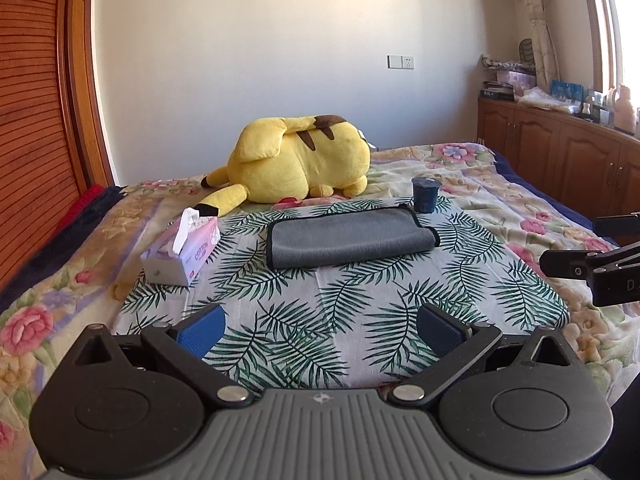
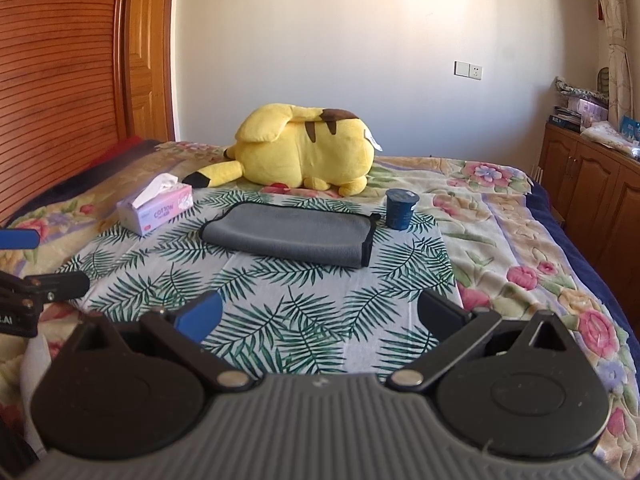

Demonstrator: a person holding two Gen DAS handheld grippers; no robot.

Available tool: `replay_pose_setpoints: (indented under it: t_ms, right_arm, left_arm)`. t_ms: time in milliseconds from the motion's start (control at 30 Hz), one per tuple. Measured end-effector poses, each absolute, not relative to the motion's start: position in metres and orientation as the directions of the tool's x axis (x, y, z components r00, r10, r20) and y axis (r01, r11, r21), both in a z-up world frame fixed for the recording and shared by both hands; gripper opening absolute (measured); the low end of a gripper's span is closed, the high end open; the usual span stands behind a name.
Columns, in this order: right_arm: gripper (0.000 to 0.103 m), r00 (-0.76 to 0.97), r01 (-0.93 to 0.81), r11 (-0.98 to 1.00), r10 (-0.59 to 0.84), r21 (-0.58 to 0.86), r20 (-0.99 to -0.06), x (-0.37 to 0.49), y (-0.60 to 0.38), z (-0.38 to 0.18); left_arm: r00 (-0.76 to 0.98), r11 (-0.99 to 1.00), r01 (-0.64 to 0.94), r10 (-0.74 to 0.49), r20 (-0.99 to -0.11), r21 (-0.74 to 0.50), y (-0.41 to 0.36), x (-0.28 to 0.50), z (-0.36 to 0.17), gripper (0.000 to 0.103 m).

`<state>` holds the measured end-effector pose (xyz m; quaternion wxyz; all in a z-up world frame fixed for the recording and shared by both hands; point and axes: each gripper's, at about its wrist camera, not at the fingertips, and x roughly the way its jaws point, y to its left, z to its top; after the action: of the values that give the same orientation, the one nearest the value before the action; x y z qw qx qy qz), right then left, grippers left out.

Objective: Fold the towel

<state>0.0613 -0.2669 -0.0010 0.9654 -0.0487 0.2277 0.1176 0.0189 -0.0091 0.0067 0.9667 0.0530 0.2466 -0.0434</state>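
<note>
A grey towel point(image 1: 348, 238) with black edging lies folded on a palm-leaf cloth point(image 1: 320, 300) on the bed; it also shows in the right wrist view point(image 2: 292, 234). My left gripper point(image 1: 320, 332) is open and empty, held well short of the towel. My right gripper point(image 2: 320, 316) is open and empty too, also short of the towel. The right gripper's fingers point(image 1: 572, 264) show at the right edge of the left wrist view. The left gripper's fingers point(image 2: 52, 284) show at the left edge of the right wrist view.
A yellow plush toy point(image 1: 300, 160) lies behind the towel. A tissue box point(image 1: 180, 252) stands left of the towel. A dark blue cup point(image 1: 426, 194) stands at the towel's far right corner. A wooden wardrobe point(image 1: 36, 120) is at the left, cabinets point(image 1: 560, 156) at the right.
</note>
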Motion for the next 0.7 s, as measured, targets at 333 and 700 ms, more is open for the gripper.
replay_pose_setpoints:
  t_ms: [333, 700]
  right_arm:
    - [0.103, 0.873, -0.224, 0.974, 0.181, -0.042, -0.453, 0.060, -0.269, -0.009]
    - [0.103, 0.880, -0.210, 0.976, 0.166, -0.052, -0.445, 0.058, -0.269, -0.013]
  left_arm:
    - [0.883, 0.995, 0.076, -0.036, -0.467, 0.068, -0.003, 0.019, -0.010, 0.087]
    - [0.885, 0.995, 0.066, -0.027, -0.464, 0.069, 0.002, 0.016, -0.019, 0.087]
